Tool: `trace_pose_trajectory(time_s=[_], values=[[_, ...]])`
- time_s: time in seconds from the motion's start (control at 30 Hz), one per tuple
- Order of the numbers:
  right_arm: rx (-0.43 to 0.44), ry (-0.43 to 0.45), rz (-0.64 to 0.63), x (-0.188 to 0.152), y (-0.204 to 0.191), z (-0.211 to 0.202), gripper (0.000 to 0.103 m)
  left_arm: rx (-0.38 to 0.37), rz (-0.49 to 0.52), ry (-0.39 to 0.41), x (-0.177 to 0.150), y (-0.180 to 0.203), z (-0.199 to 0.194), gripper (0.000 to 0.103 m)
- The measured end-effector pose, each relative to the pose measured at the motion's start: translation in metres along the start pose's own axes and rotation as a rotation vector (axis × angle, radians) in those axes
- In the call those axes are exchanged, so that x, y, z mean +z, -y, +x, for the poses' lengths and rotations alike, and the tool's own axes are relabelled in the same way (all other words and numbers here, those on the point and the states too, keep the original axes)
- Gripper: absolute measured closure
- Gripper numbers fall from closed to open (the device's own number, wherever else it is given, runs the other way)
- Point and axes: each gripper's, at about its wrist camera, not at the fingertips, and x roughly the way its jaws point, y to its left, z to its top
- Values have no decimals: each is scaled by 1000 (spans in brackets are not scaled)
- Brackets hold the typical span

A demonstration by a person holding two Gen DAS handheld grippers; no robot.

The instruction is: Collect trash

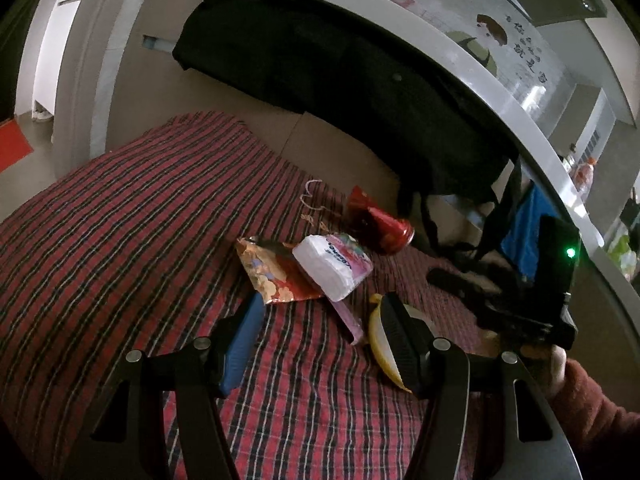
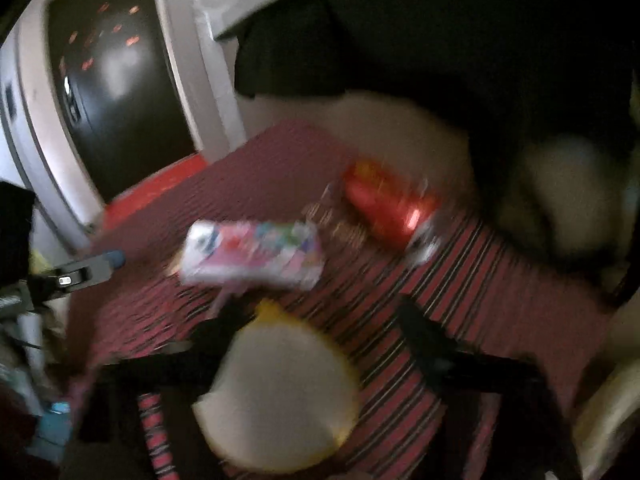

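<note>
lying on a red, black and white striped cloth (image 1: 120,208) are the bits of trash: a white tissue pack (image 1: 332,266) with a pink printed wrapper, resting tilted on a gold and red foil wrapper (image 1: 276,276), a crumpled red bag (image 1: 380,224) just beyond them toward the far right, and a round white and yellow lid (image 1: 382,344) at the near right. a thin pink strip (image 1: 348,320) pokes out from under the tissue pack toward the lid.

the left tool (image 1: 324,340) hovers low over the cloth with its 2 fingers well apart, nothing between them. its blue-padded finger (image 1: 242,344) points at the near edge of the foil wrapper, and its dark finger (image 1: 404,340) hides part of the lid.

the right tool (image 2: 316,340) is seen in a blurred view. its 2 dark fingers stand wide apart, on either side of the lid (image 2: 280,400), which lies on the cloth between them; the blur does not show the pads pressing on it. beyond the lid sit the tissue pack (image 2: 252,254) and the red bag (image 2: 384,204). the left tool's blue tip (image 2: 114,258) enters from the left edge.

a large black bag (image 1: 340,88) leans against a grey wall panel (image 1: 460,44) with cartoon figures at the far side. a hand in a dark red sleeve (image 1: 592,404) holds the right tool's black body (image 1: 532,292), where a green light shows.
</note>
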Motion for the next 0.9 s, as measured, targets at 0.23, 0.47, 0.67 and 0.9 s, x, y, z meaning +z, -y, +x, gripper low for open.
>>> trace_pose_trajectory(time_s=[0.23,0.47,0.67,0.9], values=[[-155,-42,-256,28,1,69,20,-19,-20,-19,3,-9,6,42],[-171,-109,-168,49,32,115,20,-42,-30,-31,5,-13,11,42],[-87,-201,-66,52,56,133,25,-46,-30,-49,5,-10,19,42],[-32,-111,41,18,57,54,25,-72,-4,-90,-5,14,28,42]])
